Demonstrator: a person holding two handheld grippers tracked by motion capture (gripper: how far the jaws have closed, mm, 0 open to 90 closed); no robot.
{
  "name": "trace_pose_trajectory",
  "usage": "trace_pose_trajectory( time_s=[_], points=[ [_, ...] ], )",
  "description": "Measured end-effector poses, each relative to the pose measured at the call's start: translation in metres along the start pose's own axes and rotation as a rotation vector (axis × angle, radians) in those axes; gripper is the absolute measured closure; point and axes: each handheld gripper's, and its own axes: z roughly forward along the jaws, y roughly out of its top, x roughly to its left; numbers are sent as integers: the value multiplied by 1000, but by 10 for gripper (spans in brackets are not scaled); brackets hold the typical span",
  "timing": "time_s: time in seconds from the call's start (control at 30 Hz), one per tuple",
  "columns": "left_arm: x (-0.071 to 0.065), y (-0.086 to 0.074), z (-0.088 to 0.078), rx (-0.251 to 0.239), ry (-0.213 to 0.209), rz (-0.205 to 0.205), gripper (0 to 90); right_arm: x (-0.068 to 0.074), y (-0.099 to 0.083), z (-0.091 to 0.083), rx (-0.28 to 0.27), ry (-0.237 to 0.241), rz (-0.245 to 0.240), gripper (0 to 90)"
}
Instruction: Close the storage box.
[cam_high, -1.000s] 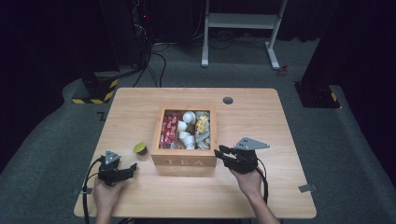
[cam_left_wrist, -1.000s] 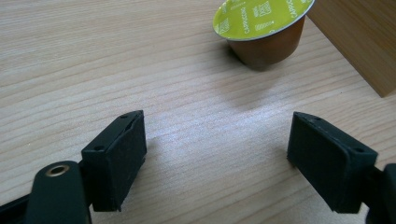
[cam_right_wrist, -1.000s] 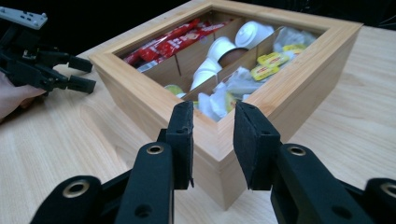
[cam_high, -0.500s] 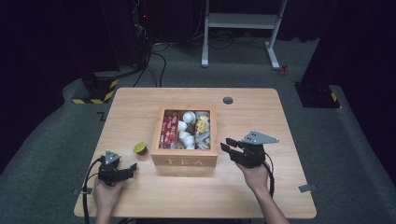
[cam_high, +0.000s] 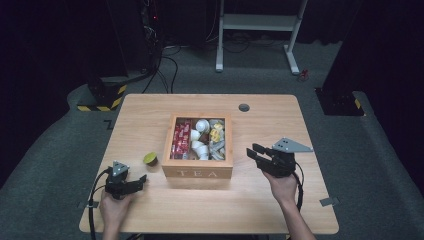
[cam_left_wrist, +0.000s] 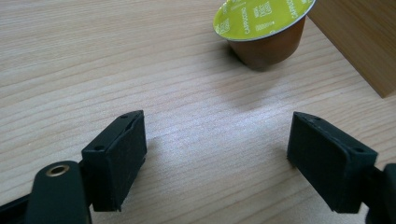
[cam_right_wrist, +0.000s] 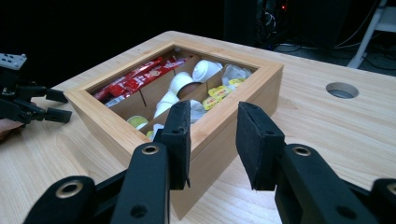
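Green-lidded capsule (cam_left_wrist: 261, 32) sits upper right of the open, empty left hand-held gripper (cam_left_wrist: 233, 158), nearer than the right.

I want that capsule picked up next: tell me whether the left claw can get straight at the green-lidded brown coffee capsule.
Probably yes. The left claw is open and aimed at the green-lidded brown coffee capsule, with bare wooden table between them.

Capsule (cam_high: 150, 159) on table (cam_high: 150, 115), just left of tea box (cam_high: 200, 172).
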Motion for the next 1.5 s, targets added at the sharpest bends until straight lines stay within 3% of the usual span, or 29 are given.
trace_pose_trajectory(
  time_s=[0.8, 1.5],
  points=[
    [0, 0, 0, 0, 0, 0, 200, -23, -17, -28, -10, -77, 60, 659],
    [0, 0, 0, 0, 0, 0, 200, -36, -41, -39, 2, -118, 112, 662]
  ],
)
